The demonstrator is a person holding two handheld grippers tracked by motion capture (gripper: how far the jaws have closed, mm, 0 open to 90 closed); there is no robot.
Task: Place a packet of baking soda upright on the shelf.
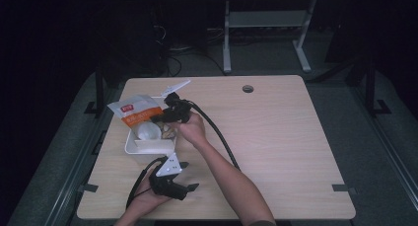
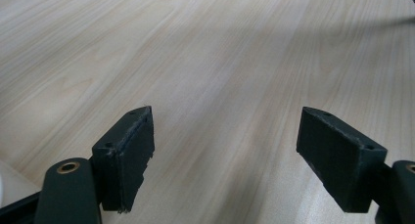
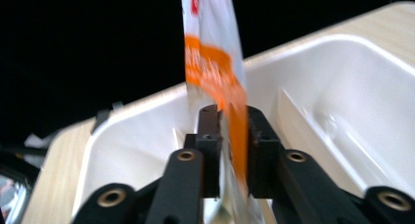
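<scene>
A white and orange snack bag [image 1: 134, 111] hangs over the white compartment tray [image 1: 131, 144] at the table's left. My right gripper [image 1: 158, 118] is shut on the bag's edge and holds it above the tray. In the right gripper view the bag [image 3: 215, 72] stands edge-on between the jaws, with the right gripper [image 3: 230, 126] closed around it and the tray's white wall [image 3: 147, 136] behind. My left gripper [image 1: 190, 187] lies low near the table's front edge, open and holding nothing. In the left gripper view the left gripper [image 2: 225, 145] is spread wide over bare wood.
The tray holds a round white item [image 1: 148, 132] and something brownish [image 1: 169, 132]. A white flat piece [image 1: 178, 84] lies at the table's back edge. A cable hole [image 1: 248, 89] is at the back of the wooden table [image 1: 276, 137]. The right gripper's black cable [image 1: 222, 137] trails across the middle.
</scene>
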